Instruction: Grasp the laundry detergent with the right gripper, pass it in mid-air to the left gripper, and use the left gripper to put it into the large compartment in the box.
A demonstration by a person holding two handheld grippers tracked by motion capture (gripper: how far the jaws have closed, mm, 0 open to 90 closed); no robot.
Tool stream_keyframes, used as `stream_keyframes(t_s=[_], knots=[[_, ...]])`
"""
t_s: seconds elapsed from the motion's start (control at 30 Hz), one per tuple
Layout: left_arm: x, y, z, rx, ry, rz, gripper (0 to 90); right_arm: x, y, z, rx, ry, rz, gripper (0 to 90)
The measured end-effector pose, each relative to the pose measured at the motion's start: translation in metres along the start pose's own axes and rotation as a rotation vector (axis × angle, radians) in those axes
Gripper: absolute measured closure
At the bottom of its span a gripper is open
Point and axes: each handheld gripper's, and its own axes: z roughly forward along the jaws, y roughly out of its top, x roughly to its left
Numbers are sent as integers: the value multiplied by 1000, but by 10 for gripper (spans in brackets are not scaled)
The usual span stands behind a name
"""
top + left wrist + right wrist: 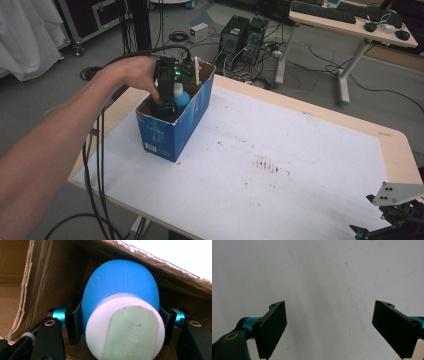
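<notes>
While we are holding the left gripper [120, 322] inside the blue cardboard box [160, 132] near the tabletop's far left corner, its jaws are pressing both sides of the blue bottle [120, 287]. We are judging that a straight vertical move suits this smooth, rounded plastic with its white cap [100, 320]. The right gripper [329, 327] is hanging wide open, empty, over the white sheet [317, 270].

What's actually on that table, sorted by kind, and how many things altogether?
Blue cardboard box, open-topped: 1
Blue plastic bottle with a white cap, inside the box, clamped by the left gripper: 1
Handheld two-jaw grippers: 2 (the right gripper is open over the white table sheet)
Total: 4
</notes>
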Motion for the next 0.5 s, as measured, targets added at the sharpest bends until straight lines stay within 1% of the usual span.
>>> stream_keyframes(t_s=[0.07,0.33,0.37,0.43,0.47,0.5], knots=[[0,0,0,2,1,1,373,0,1,0,-3,-12,-8,120],[0,-2,0,2,1,1,373,0,0,0,-2,-9,0,120],[0,-2,0,2,2,0,372,0,0,-1,-3,-8,-5,120],[0,-2,0,5,7,6,371,0,-1,-1,-4,-6,-1,120],[-2,-1,1,15,21,21,371,0,-2,-1,-7,-9,0,120],[-2,-1,1,10,19,18,363,0,-2,-1,-7,-11,-2,120]])
